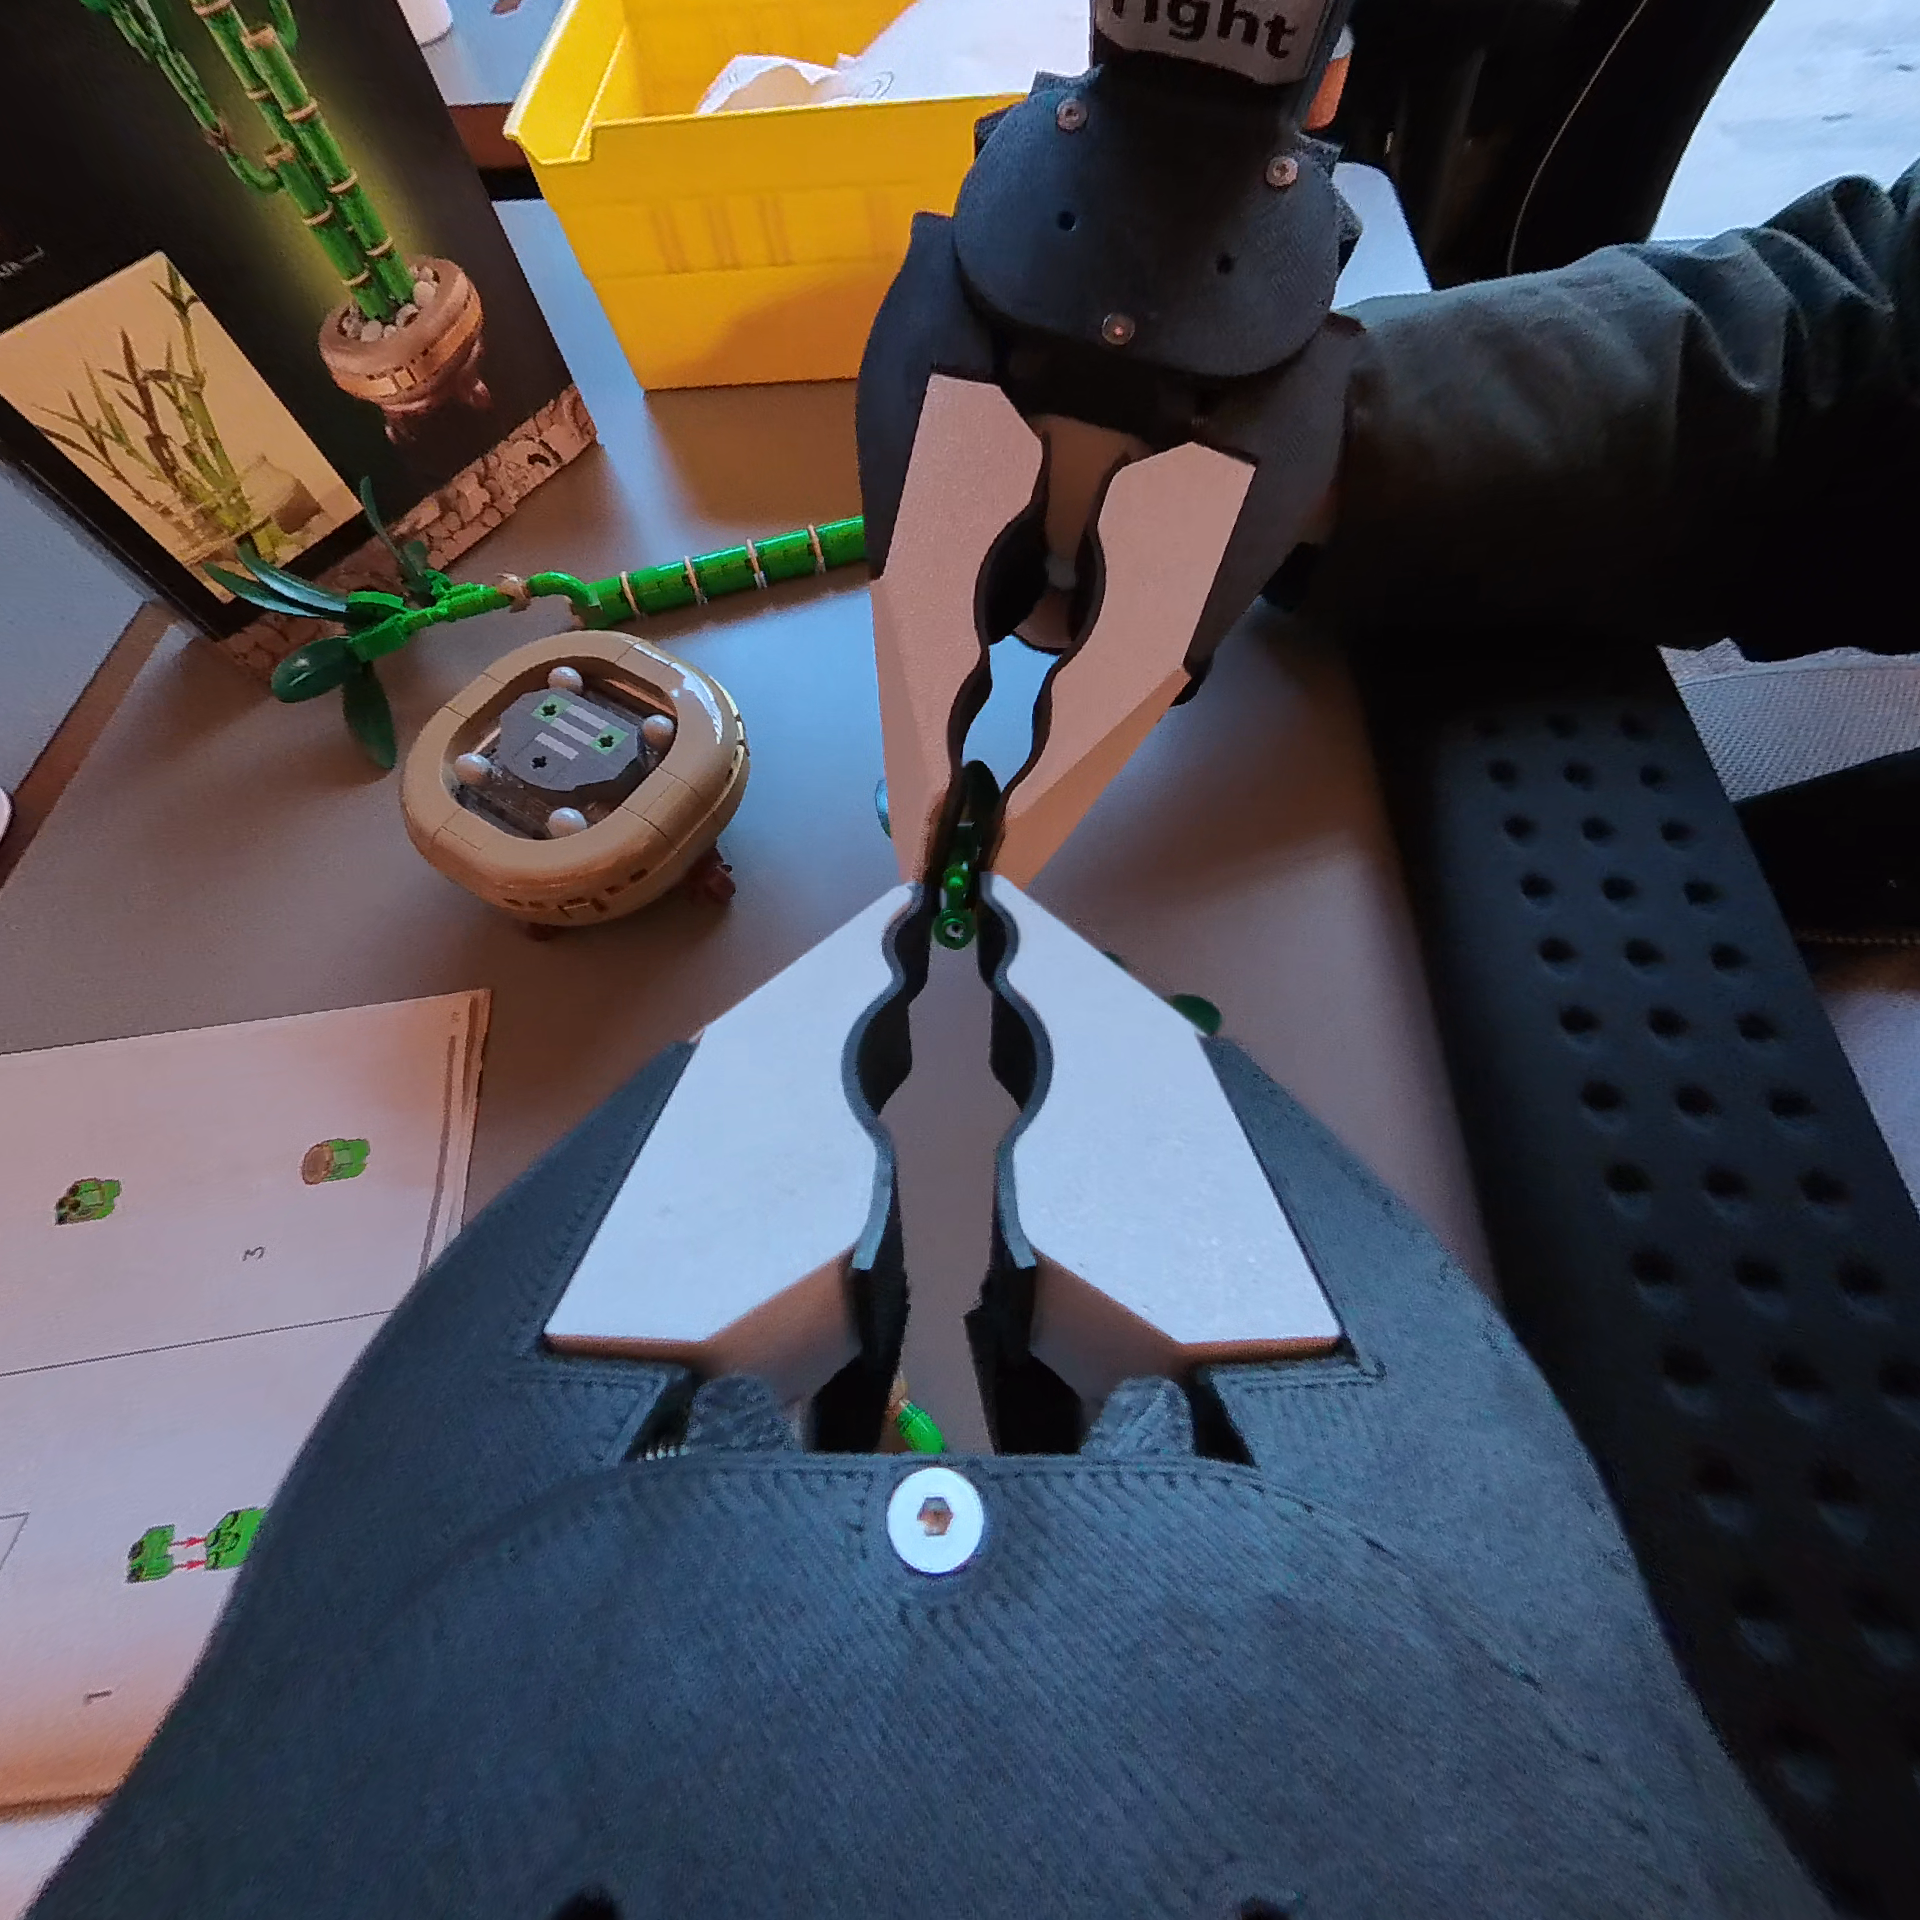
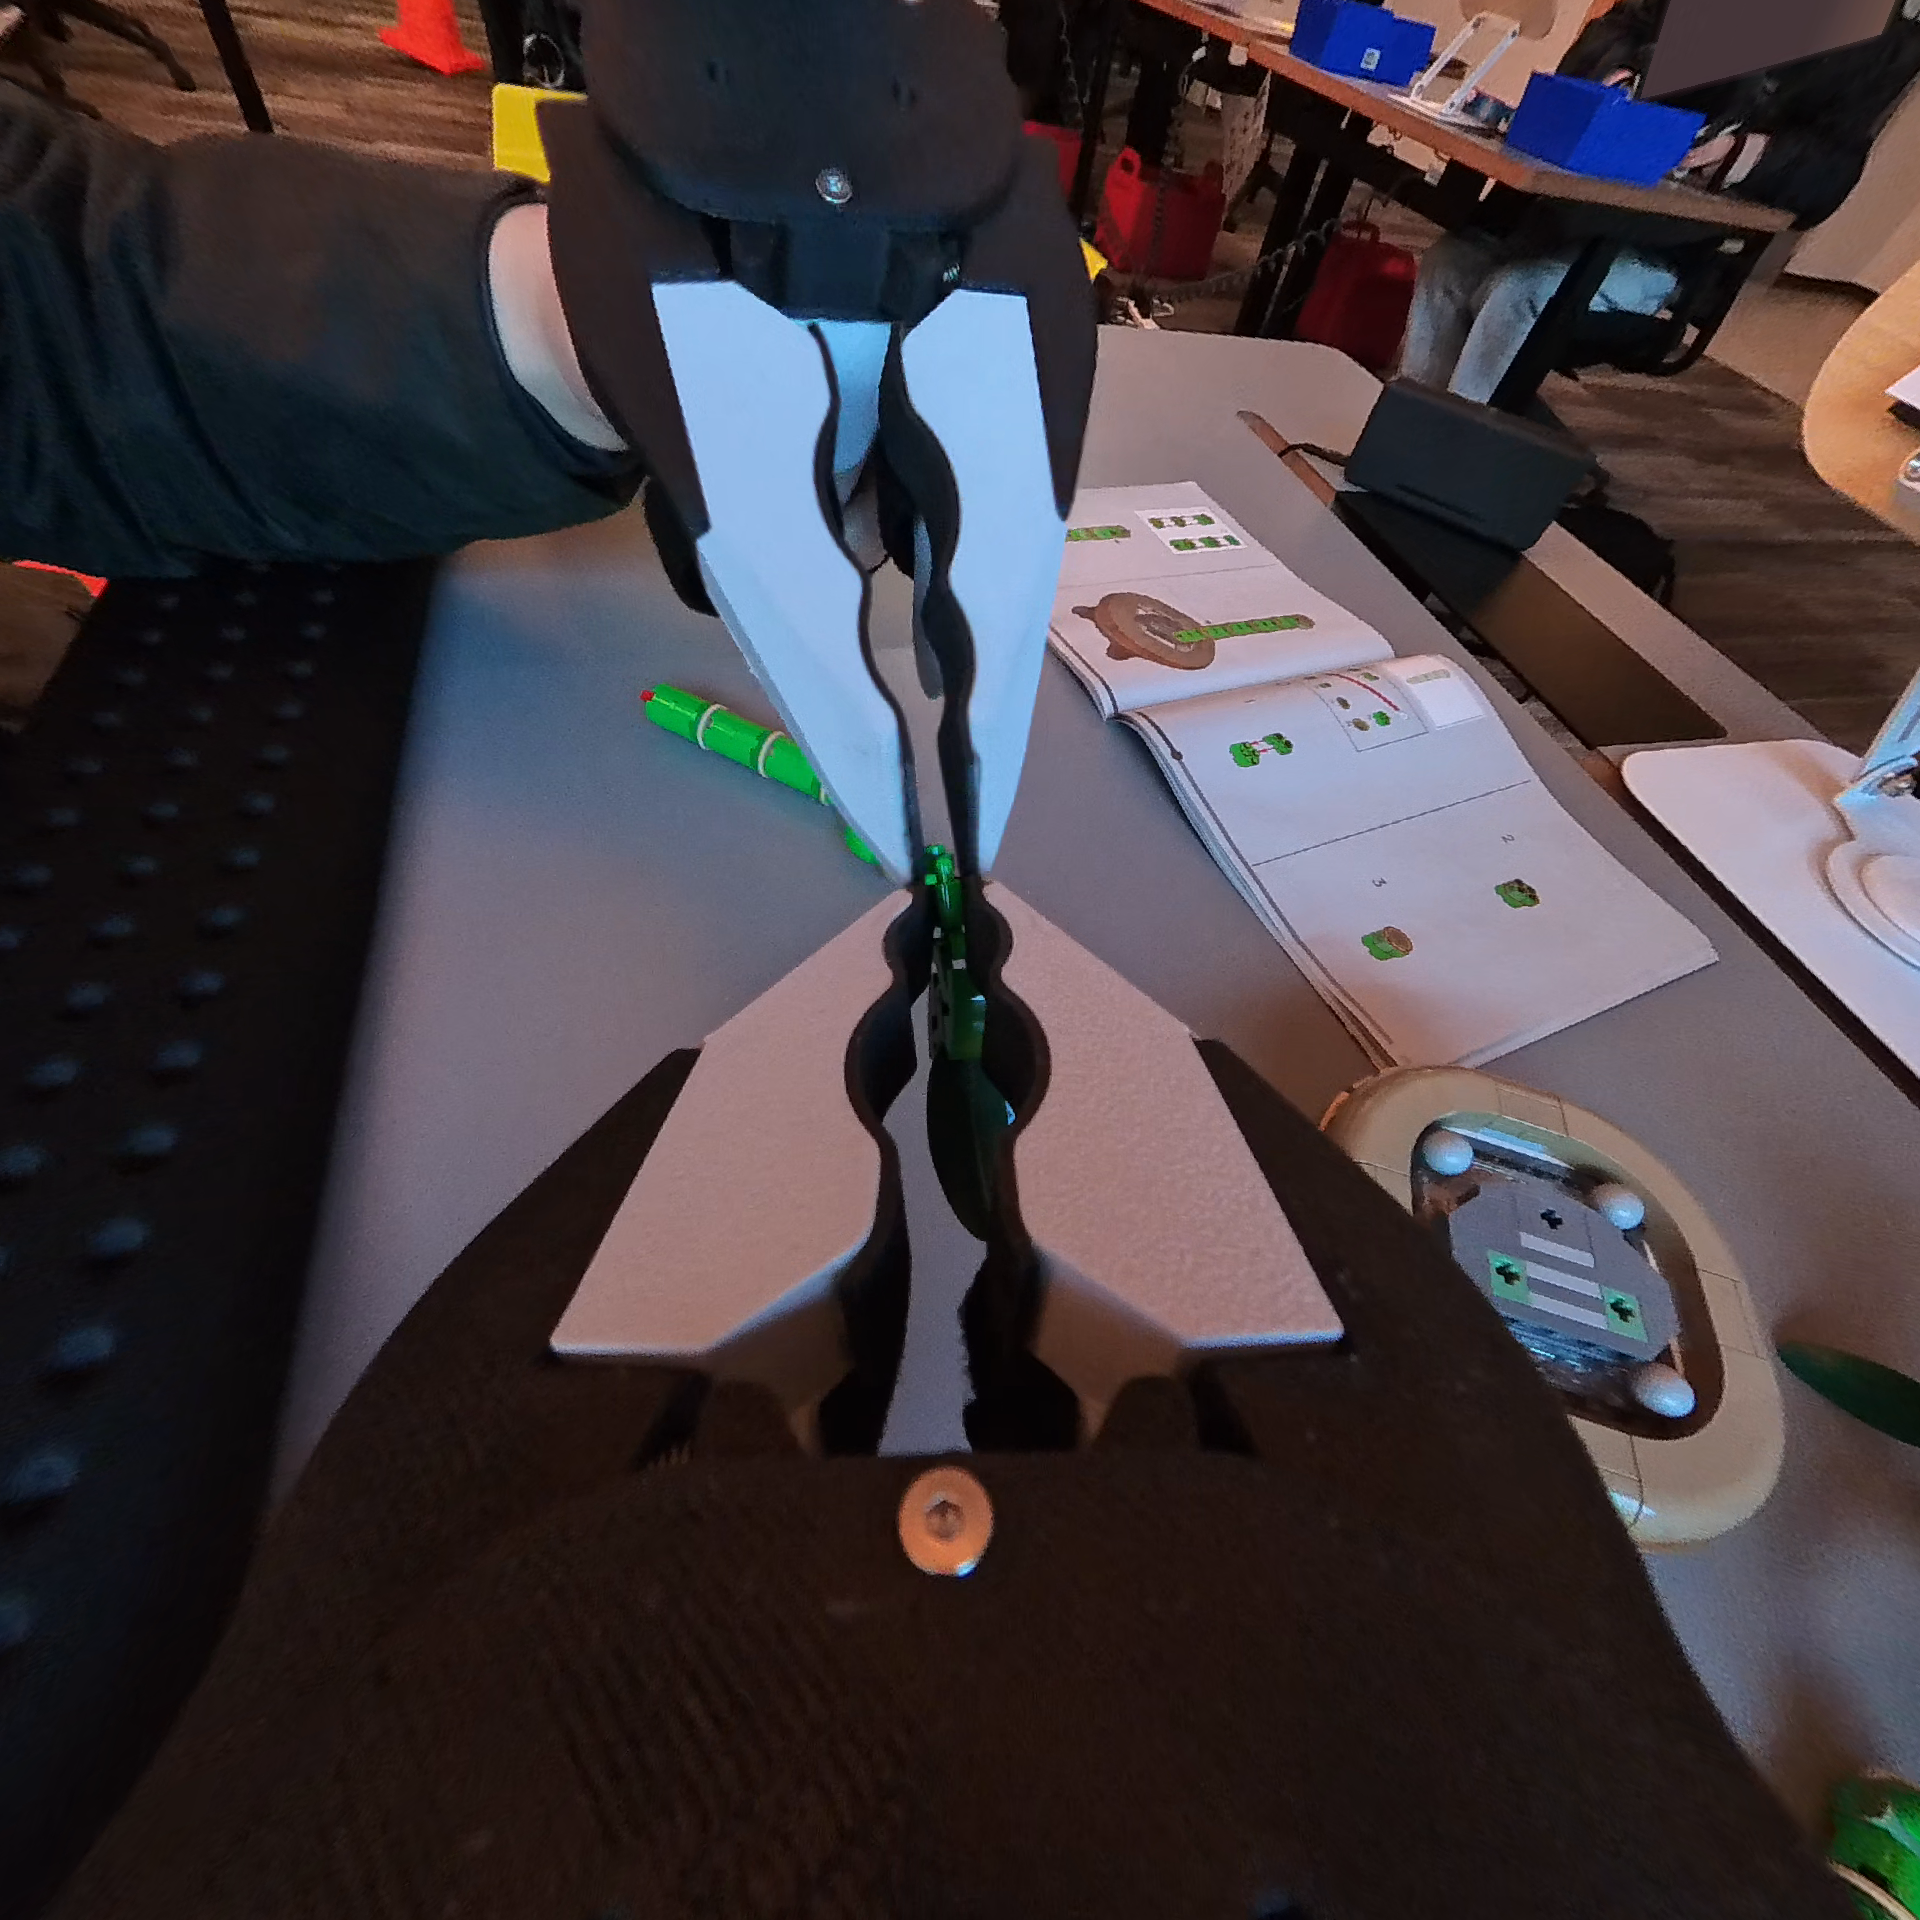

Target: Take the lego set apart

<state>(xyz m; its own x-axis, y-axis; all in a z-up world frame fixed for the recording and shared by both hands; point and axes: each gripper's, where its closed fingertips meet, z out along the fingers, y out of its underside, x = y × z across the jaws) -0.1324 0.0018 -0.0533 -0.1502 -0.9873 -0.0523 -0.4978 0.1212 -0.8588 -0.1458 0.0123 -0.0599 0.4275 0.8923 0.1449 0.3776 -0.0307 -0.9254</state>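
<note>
A small green leaf-and-stem lego piece (image 1: 956, 904) is held in the air between both grippers, tip to tip. My left gripper (image 1: 951, 902) is shut on its bright green stem end. My right gripper (image 1: 961, 847) comes down from the top of the left wrist view and is shut on the dark leaf end. In the right wrist view the leaf piece (image 2: 961, 1023) lies inside my right gripper (image 2: 945, 906), with the left gripper (image 2: 938, 868) opposite. The tan lego pot (image 1: 577, 774) stands on the table, its top empty. A green bamboo stalk (image 1: 707, 577) with leaves lies behind it.
The set's box (image 1: 260, 312) stands at the far left, a yellow bin (image 1: 748, 218) behind. The open instruction booklet (image 1: 208, 1247) lies at the left. A black perforated pad (image 1: 1662, 1039) runs along the right. A short stalk segment (image 2: 727, 740) and a loose leaf (image 2: 1860, 1392) lie on the table. My left and right fingertips are right by each other. The tan lego pot (image 1: 577, 774) is about 12 centimeters from my right fingertips. Seen from the right wrist view (image 2: 1492, 1209) as well.
</note>
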